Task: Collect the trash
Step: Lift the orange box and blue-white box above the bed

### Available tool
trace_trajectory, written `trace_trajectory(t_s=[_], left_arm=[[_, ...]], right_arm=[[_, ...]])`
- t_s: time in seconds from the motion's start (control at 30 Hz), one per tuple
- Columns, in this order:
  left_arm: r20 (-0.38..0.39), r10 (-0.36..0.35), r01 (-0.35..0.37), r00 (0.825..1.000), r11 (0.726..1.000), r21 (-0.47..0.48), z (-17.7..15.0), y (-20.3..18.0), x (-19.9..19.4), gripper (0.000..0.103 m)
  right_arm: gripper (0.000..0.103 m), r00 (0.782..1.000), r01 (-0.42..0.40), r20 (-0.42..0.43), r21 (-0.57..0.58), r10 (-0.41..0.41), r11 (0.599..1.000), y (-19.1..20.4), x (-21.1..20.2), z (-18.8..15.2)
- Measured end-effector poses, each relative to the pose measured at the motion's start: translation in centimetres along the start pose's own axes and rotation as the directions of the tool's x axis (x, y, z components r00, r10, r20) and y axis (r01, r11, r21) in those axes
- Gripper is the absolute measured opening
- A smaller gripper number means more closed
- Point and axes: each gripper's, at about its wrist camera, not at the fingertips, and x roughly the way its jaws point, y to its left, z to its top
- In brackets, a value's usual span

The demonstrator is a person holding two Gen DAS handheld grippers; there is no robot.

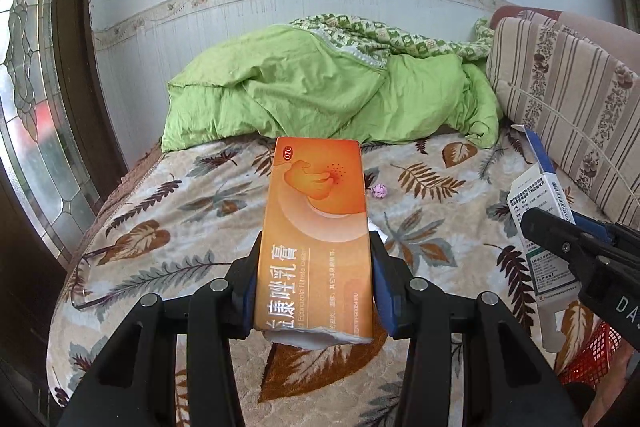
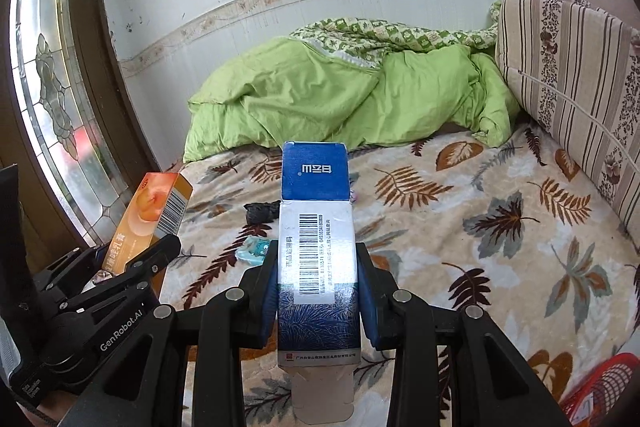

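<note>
Orange box point(image 1: 316, 239) and blue-white box point(image 2: 318, 259) held above bed.

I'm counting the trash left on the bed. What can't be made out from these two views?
- Red basket: cut off by the edge in both views; contents unseen.
- Black scrap and light blue wrapper, right view: partly behind the blue box; hidden by the orange box in the left view.
- Pink ball, left view: too small to identify.

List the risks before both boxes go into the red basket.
The left gripper grips only the orange box's lower half, so the box might pivot or slip. The blue-and-white box in the right gripper has open flaps that might catch the red basket rim.
</note>
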Motion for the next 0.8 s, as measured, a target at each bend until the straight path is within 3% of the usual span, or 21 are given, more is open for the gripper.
trace_trajectory(t_s=[0.8], left_arm=[[0.07,-0.018,0.019,0.997,1.0,-0.019,1.0,0.8,-3.8,0.045]], right_arm=[[0.036,0.999,-0.01,0.033,-0.033,0.011,0.999,2.0,-2.7,0.7]])
